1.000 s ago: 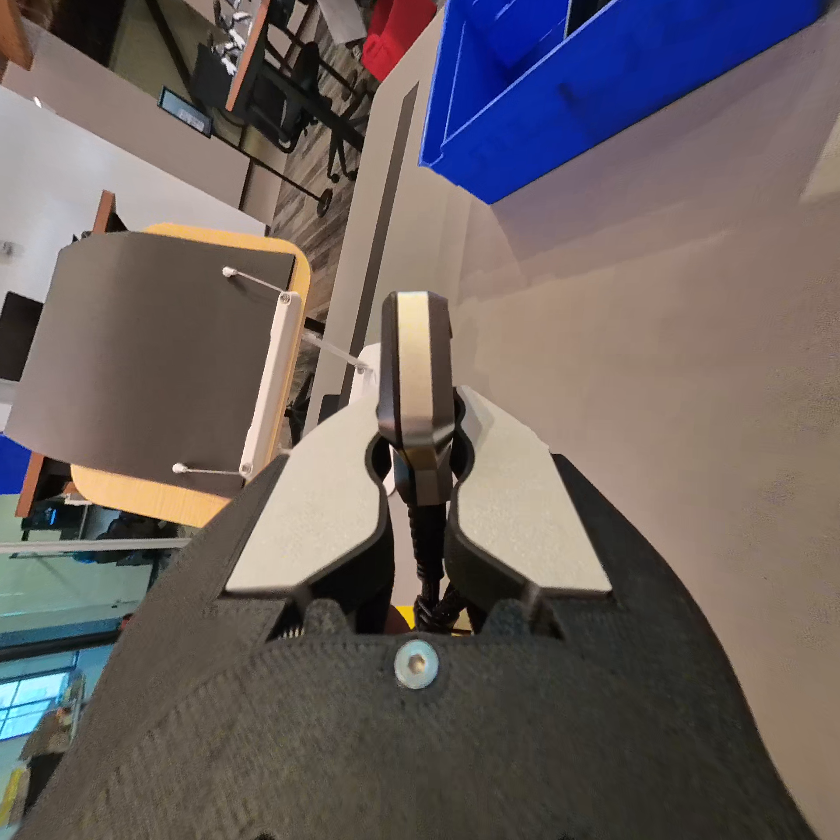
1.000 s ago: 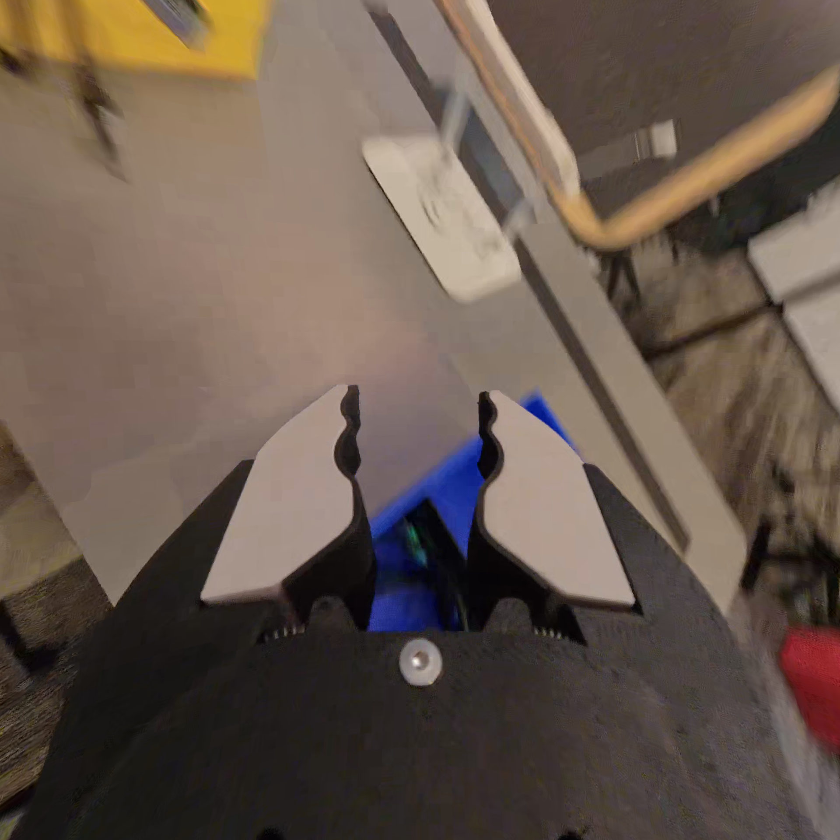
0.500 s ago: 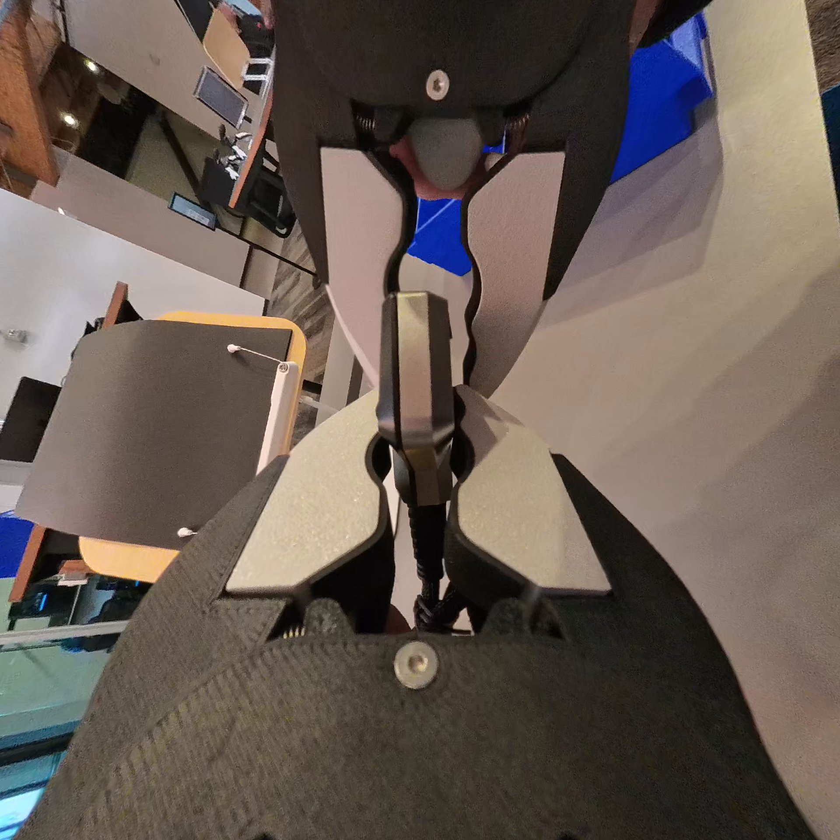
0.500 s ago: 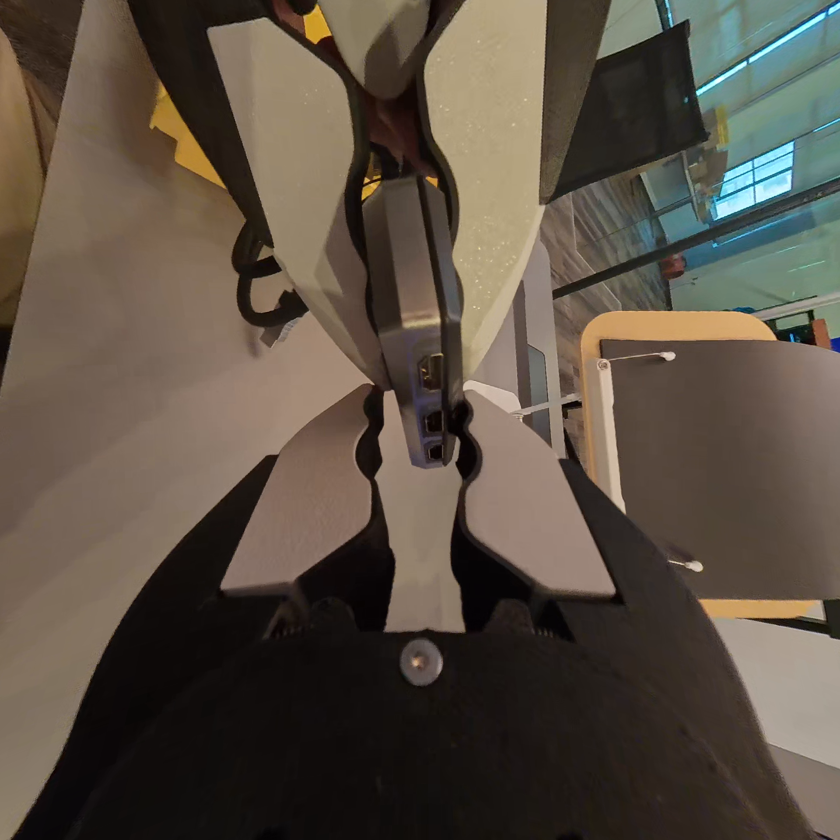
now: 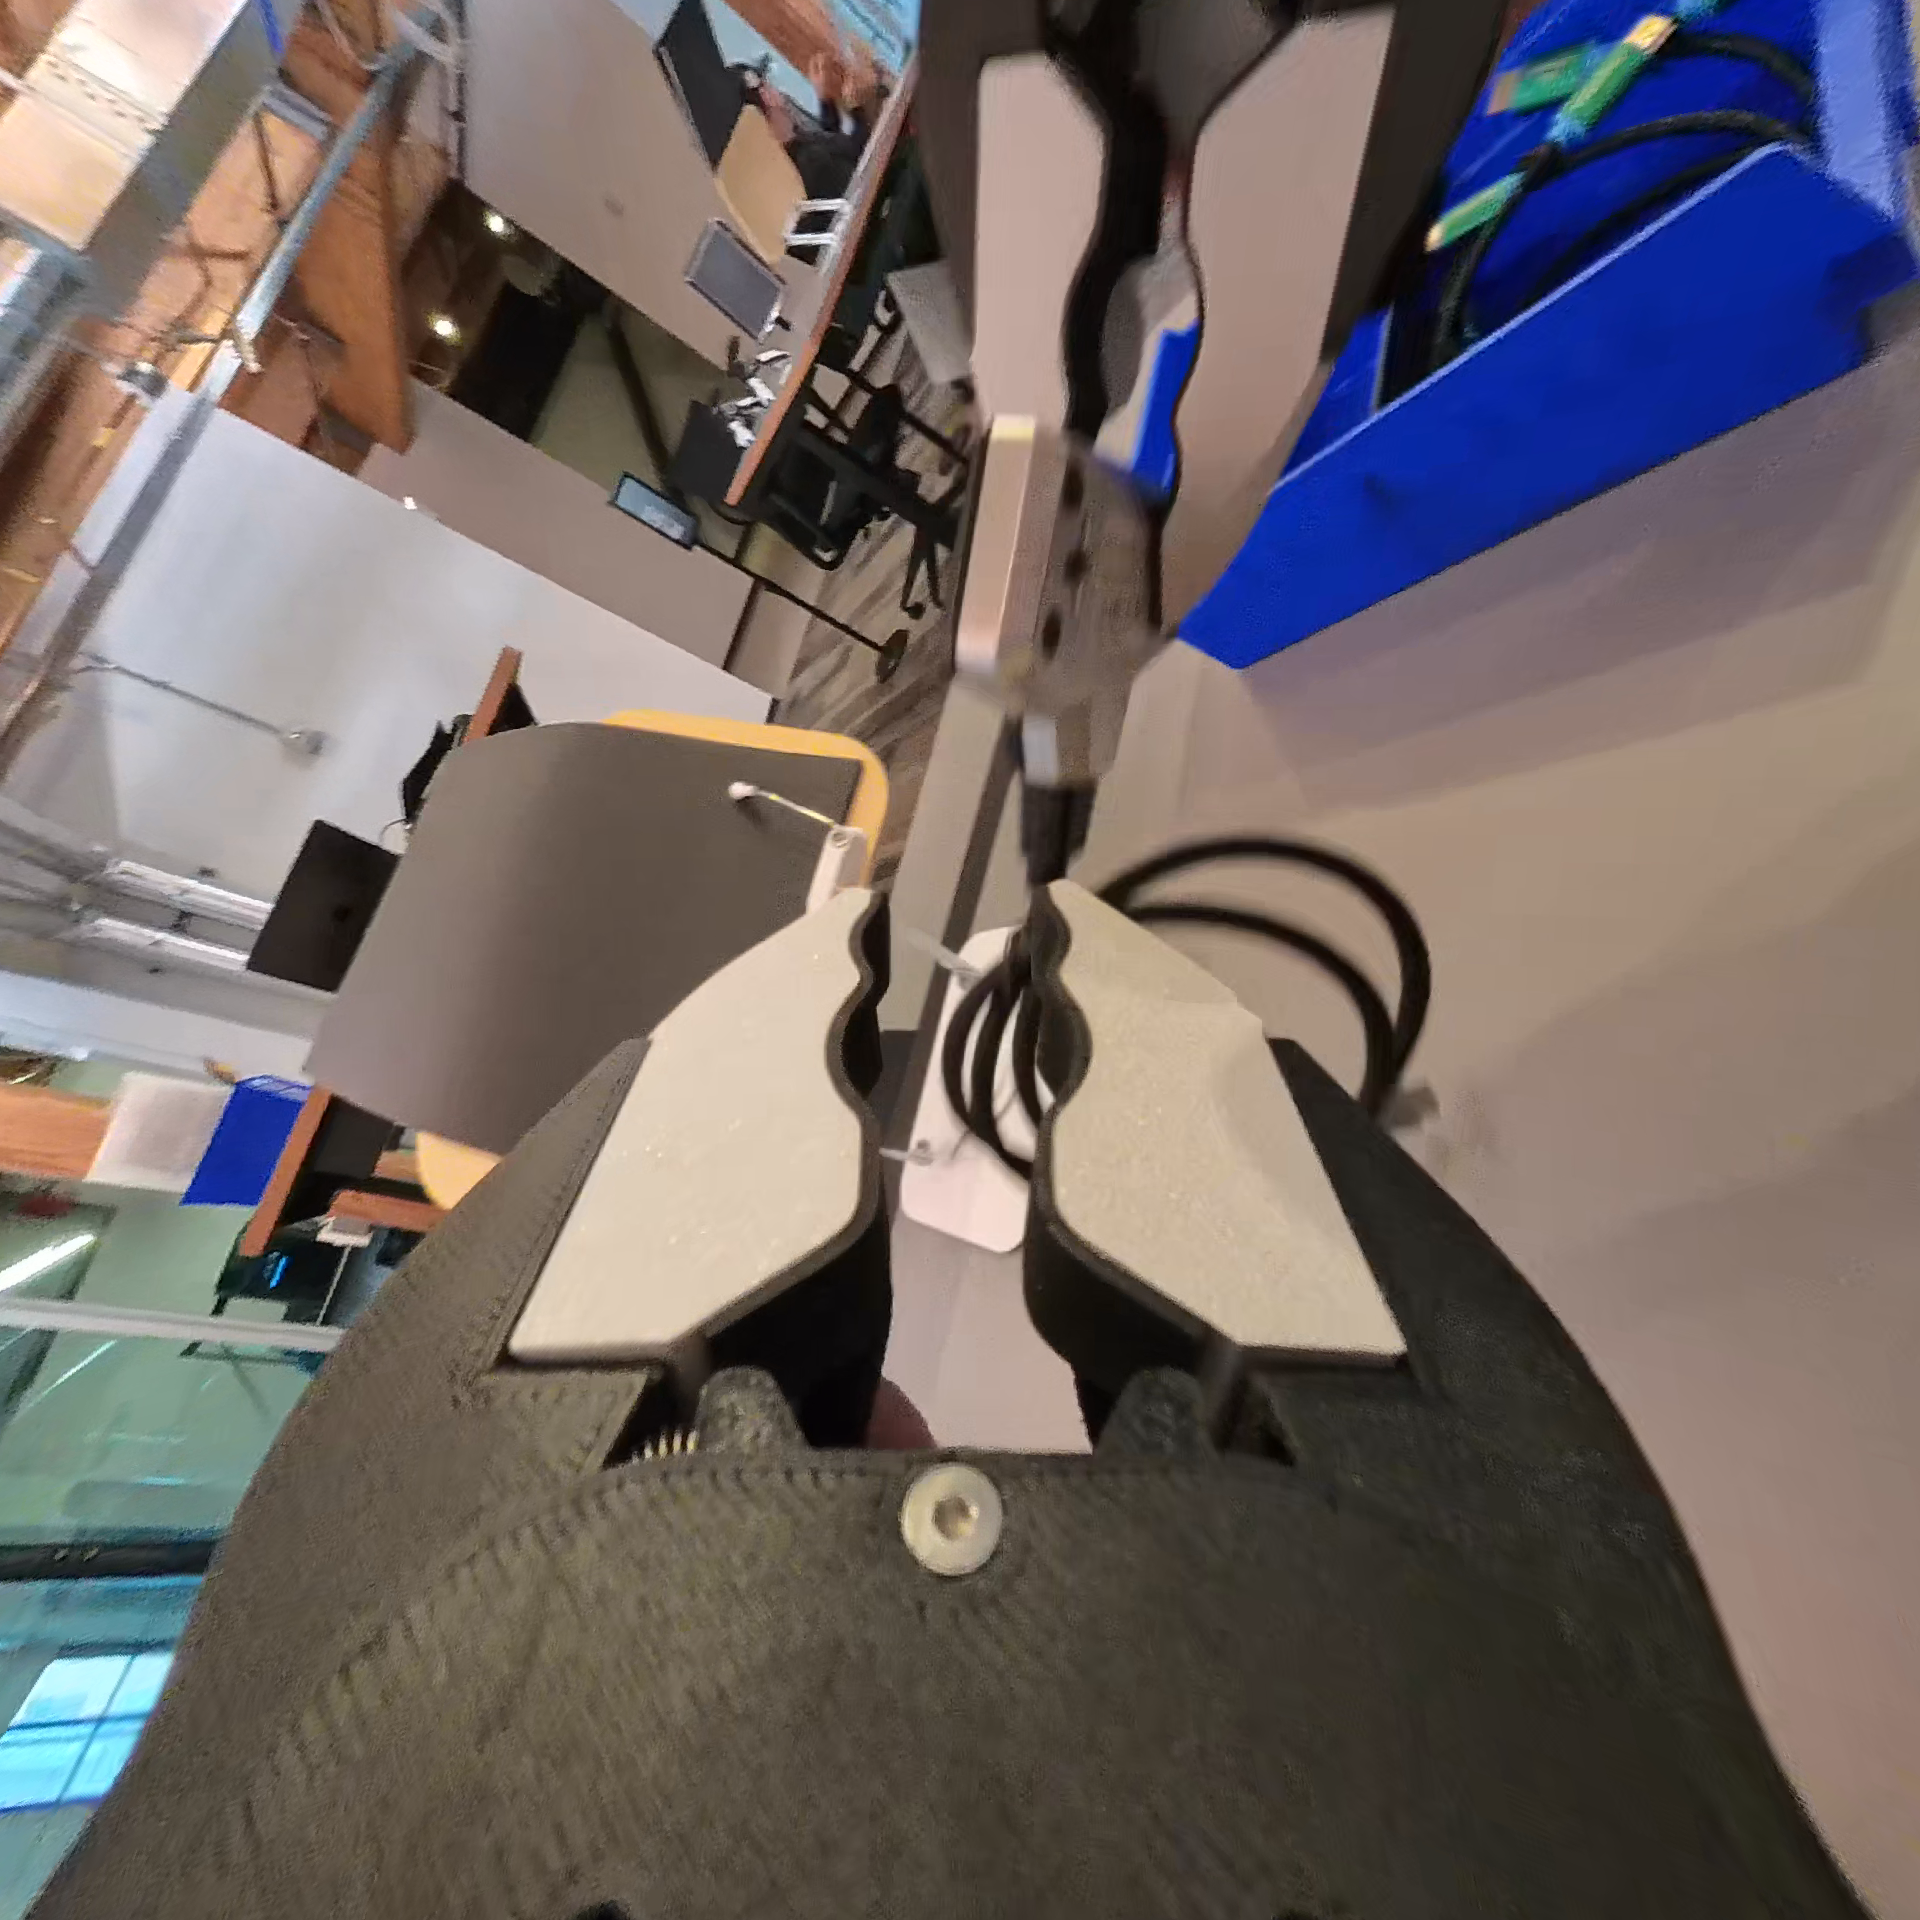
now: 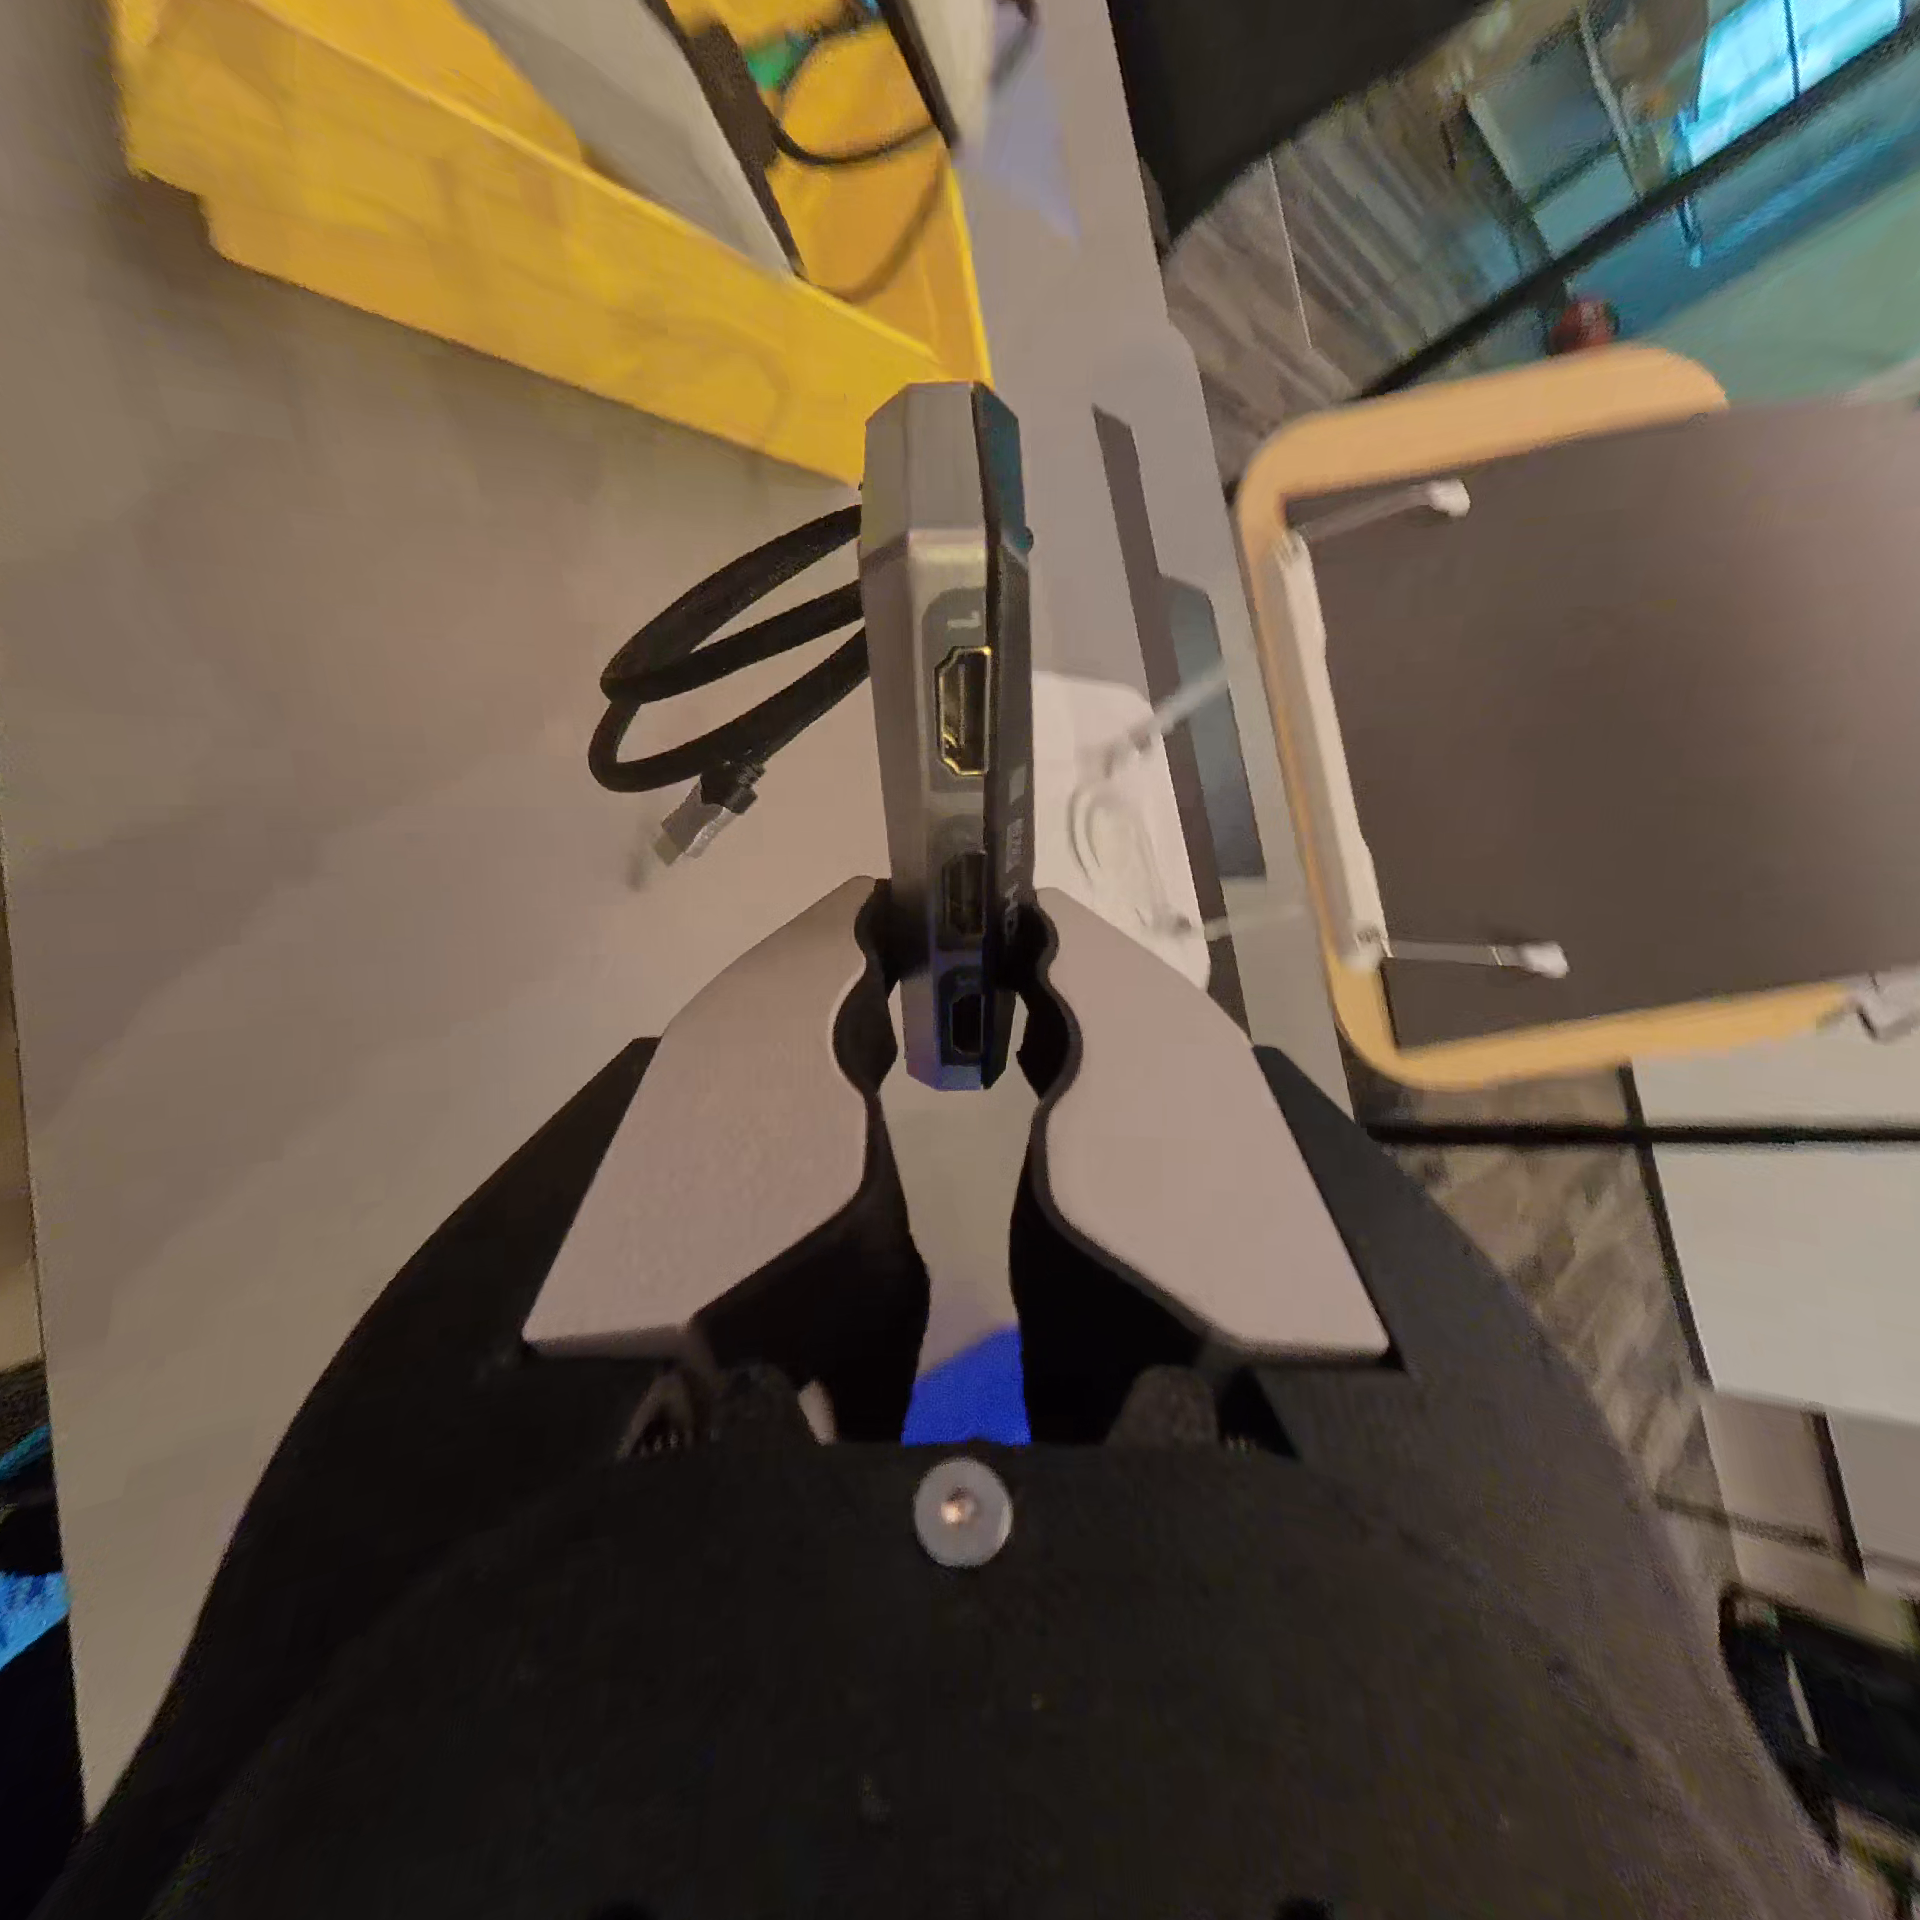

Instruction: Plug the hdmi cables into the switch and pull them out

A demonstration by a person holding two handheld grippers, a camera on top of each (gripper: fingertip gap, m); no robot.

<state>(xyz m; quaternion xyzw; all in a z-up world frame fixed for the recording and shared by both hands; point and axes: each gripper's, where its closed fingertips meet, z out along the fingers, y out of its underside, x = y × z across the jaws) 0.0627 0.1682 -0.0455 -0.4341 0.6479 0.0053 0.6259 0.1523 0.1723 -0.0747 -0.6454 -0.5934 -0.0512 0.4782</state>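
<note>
HDMI switch [image 6: 951,727], a slim grey box, stands on edge pinched at its near end between the closed right tongs [image 6: 954,930], three ports showing along its narrow face; in the left wrist view the same switch [image 5: 1049,561] hangs beyond the left tongs [image 5: 961,914], which are parted and grip nothing. One black cable [image 5: 1049,831] runs from the switch's end past the left tongs' right finger and coils on the grey surface [image 5: 1558,1039]. One blue bin [image 5: 1558,416] and one yellow bin [image 6: 520,260] sit on it.
</note>
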